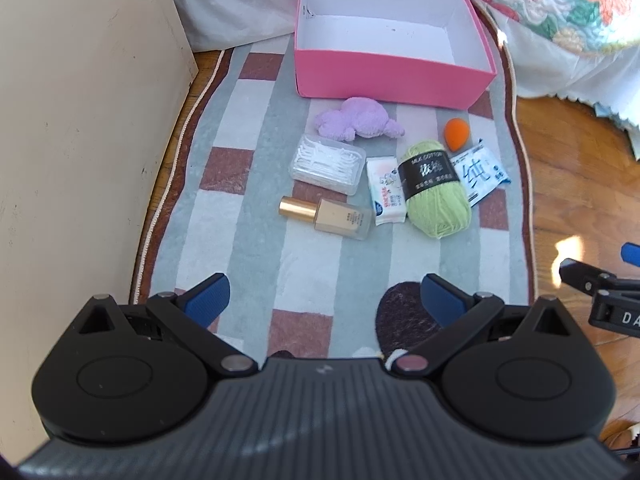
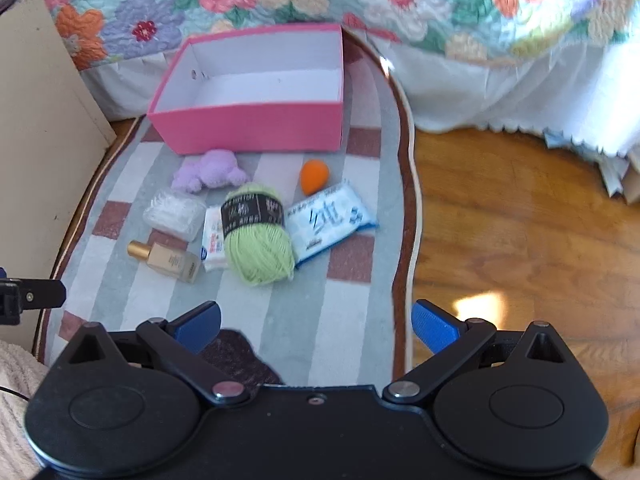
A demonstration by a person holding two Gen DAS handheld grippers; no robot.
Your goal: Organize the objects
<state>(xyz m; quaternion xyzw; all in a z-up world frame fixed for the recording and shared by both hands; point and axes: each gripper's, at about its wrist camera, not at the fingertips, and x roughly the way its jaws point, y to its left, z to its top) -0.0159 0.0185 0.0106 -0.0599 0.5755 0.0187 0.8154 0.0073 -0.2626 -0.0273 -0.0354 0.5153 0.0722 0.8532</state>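
— Since nothing lies in the pink box [image 1: 394,80] yet, we judge that we are at the very start: no item picked, both tongs hanging back over the near end of the rug [image 1: 256,216].

— And how do our tongs stand?

— Our left tongs [image 1: 324,300] are spread wide and carry nothing; our right tongs [image 2: 316,324] are likewise wide and bare. All the goods lie ahead of us on the rug, the box beyond them against the bed skirt.

— Shall we count, left to right?

— One foundation bottle [image 1: 326,216] lying on its side, gold cap leftward. One clear case of cotton swabs [image 1: 328,164] just behind it. One purple plush [image 1: 358,118], nearly touching the box wall. One small tissue pack [image 1: 386,190], pressed against one skein of green yarn [image 1: 434,188]. One orange makeup sponge [image 1: 458,134]. One blue-and-white wipes packet [image 1: 480,174], partly tucked under the yarn. Seven things, one box.

— Our next move?

— We reckon either tongs must go forward and down onto an outer item; the bottle sits free on our left, the sponge on our right. The yarn should squash under the grip, and lifting it may drag its neighbours.
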